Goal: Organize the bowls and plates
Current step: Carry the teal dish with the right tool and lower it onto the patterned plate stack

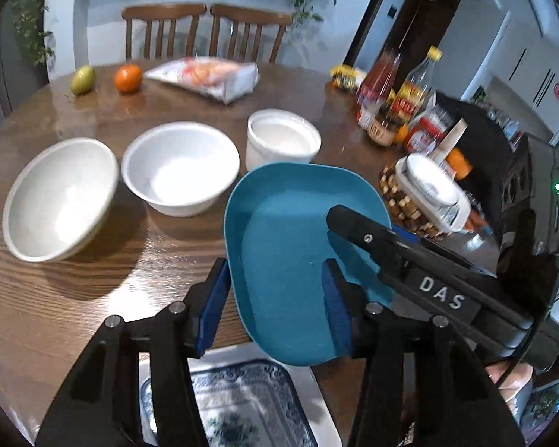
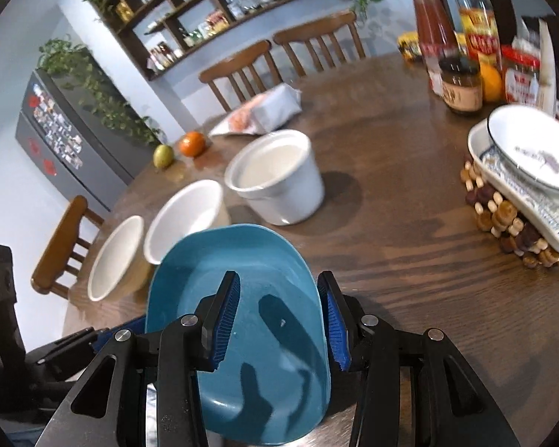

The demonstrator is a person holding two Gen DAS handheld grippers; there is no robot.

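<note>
A blue oblong plate [image 1: 290,246] hangs above the table's near edge, also in the right wrist view [image 2: 242,298]. My left gripper [image 1: 275,301] is open, one finger outside the plate's left rim and one over its basin. My right gripper [image 2: 279,316] straddles the plate's right rim, jaws apart; whether it grips is unclear. It shows in the left wrist view [image 1: 410,257]. Three white bowls [image 1: 59,197] [image 1: 180,167] [image 1: 283,138] stand in a row. A blue-patterned plate [image 1: 242,402] lies below.
A white bowl [image 2: 533,149] sits in a patterned dish [image 2: 521,193] on a beaded trivet [image 2: 503,219] at right. Bottles and jars [image 2: 462,56] stand behind it. An orange [image 1: 128,78], a green fruit [image 1: 82,79] and a bag [image 1: 208,76] lie at the back.
</note>
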